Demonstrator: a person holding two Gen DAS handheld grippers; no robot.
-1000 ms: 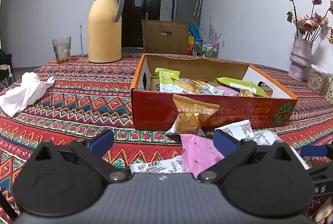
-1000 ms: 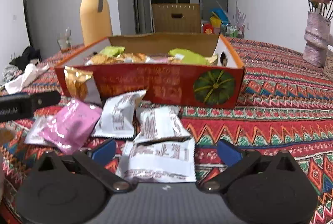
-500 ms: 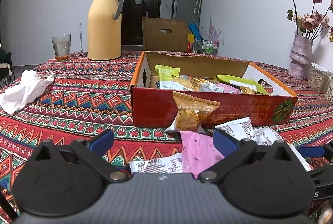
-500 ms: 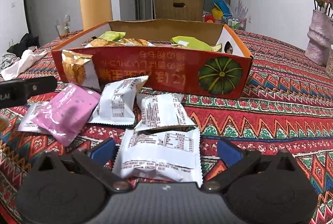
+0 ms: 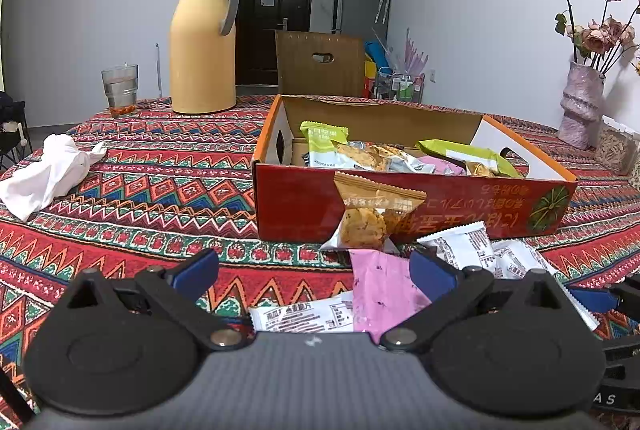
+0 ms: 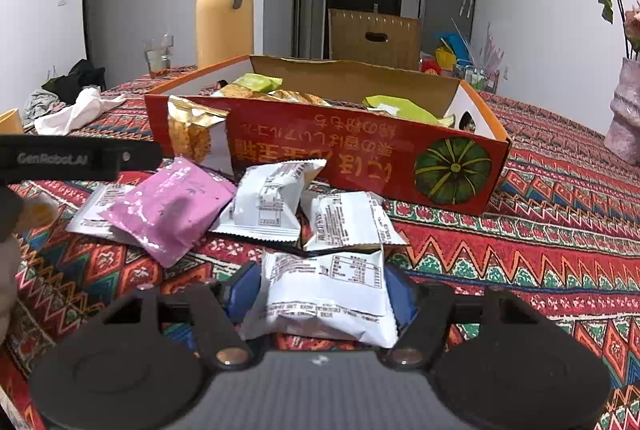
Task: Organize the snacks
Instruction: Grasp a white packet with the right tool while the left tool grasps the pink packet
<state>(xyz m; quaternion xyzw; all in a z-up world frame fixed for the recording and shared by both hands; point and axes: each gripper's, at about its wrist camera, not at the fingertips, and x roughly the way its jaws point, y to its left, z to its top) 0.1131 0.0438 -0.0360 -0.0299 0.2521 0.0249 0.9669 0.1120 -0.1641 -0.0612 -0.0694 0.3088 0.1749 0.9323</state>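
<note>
Black linkage arms, brass pivot screws, blue-padded fingers (image 6: 240, 290), grey ribbed housing.

Both wrist views low, close, facing snack box (image 5: 412, 206) (shared, plus packets).

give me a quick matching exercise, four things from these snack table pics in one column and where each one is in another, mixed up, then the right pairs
Things
1. white printed snack packet
2. gold-topped clear cracker packet
3. tall yellow thermos jug with grey handle
4. crumpled white cloth

Places
A. standing on the patterned tablecloth behind the red cardboard box
B. between the blue pads of the right gripper
C. leaning on the box's front wall
D. lying far left on the tablecloth, away from the box

Pairs: 1-B, 2-C, 3-A, 4-D
</note>
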